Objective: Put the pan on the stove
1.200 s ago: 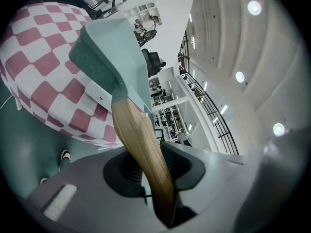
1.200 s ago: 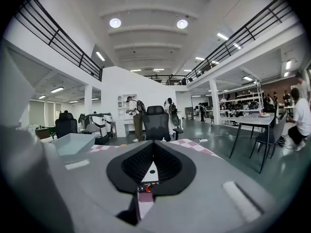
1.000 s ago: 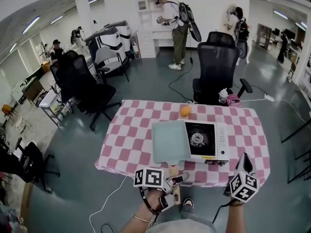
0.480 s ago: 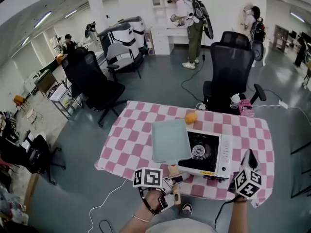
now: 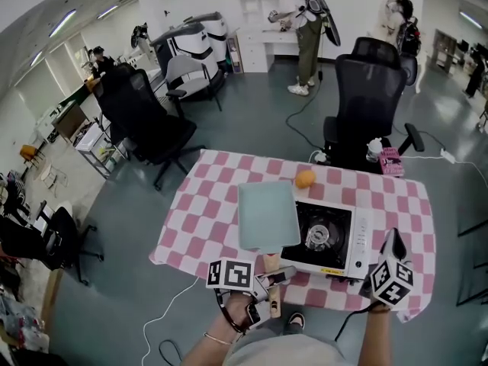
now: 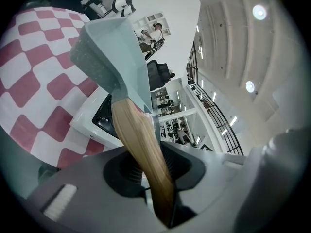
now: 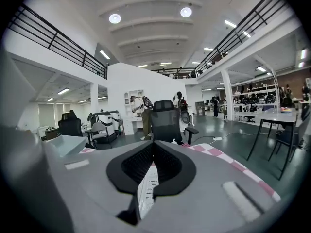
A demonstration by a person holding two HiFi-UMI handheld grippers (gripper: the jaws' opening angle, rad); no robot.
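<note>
Head view: left gripper [image 5: 273, 278] at the desk's [image 5: 194, 219] near edge; pan [image 5: 267, 213] overlaps the stove's [image 5: 358, 239] left edge, burner uncovered. Right gripper [image 5: 393, 244] near the stove's right corner, apart
Left gripper view: jaws clamped on wooden handle [image 6: 133, 130]
Right gripper view: jaws closed, empty

Bright, even light from round white ceiling lamps [image 7: 115, 18]; soft shadows; heavy fisheye, dark corners; light wooden pan handle [image 6: 141, 149] soft near lens.
</note>
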